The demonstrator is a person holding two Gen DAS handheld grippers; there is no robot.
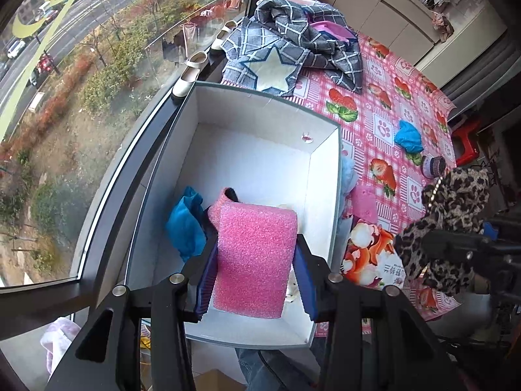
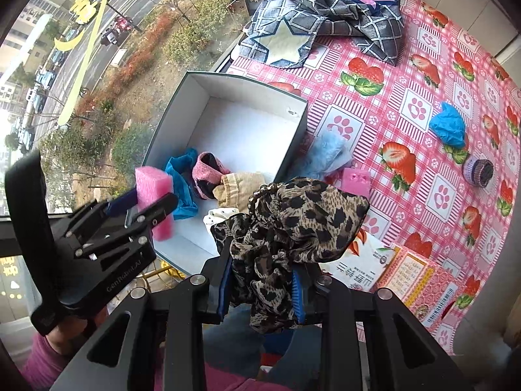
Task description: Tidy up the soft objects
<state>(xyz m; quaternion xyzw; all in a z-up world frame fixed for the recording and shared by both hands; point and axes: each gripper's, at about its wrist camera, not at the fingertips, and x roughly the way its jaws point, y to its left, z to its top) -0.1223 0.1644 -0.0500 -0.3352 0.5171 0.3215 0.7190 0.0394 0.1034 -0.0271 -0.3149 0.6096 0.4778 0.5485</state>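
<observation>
Left wrist view: the left gripper [image 1: 255, 260] has its jaws squeezed on a pink sponge block [image 1: 255, 257], held over the white box [image 1: 260, 150]. A blue cloth [image 1: 185, 224] and a pink sock [image 1: 224, 200] lie inside the box. Right wrist view: the right gripper [image 2: 262, 293] has its jaws pinched tight on a leopard scrunchie [image 2: 293, 221], held just by the near edge of the box. Another blue cloth [image 2: 447, 125] and a small pink sponge [image 2: 356, 179] sit on the pink checked surface [image 2: 407, 75].

Pale shoes [image 1: 190, 73] on the window ledge, red stool [image 1: 466, 143] beyond the strawberry tablecloth [image 1: 384, 110]
</observation>
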